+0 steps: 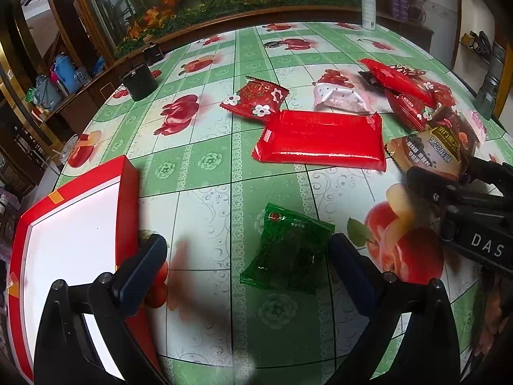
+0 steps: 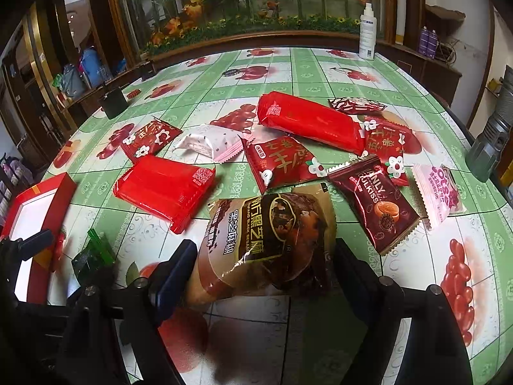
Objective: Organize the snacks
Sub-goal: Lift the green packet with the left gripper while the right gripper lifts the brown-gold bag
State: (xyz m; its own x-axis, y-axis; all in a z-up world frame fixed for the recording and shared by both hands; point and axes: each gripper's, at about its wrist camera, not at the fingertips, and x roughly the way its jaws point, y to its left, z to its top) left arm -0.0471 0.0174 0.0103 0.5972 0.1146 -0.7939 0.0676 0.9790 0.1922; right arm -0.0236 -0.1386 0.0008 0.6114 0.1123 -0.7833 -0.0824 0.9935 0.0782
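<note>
Barely begun — the red box [image 1: 73, 211] looks empty, the right hand-held gripper [image 2: 266, 256] clamps the brown sesame packet [image 2: 266, 240], the left hand-held gripper [image 1: 247, 250] hangs spread wide over the green packet [image 1: 288, 250], and other snacks litter the bench [image 1: 205, 199].

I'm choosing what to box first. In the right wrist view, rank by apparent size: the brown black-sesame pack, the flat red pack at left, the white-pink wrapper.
1. brown black-sesame pack, though nearness to the camera inflates it
2. flat red pack
3. white-pink wrapper

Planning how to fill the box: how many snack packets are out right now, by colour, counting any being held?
Plain red packets: 2
Red flowered packets: 3
Pink-white packets: 2
Maroon packets: 2
Brown packet, in the right hand-held gripper: 1
Green packet: 1
Total: 11
</note>
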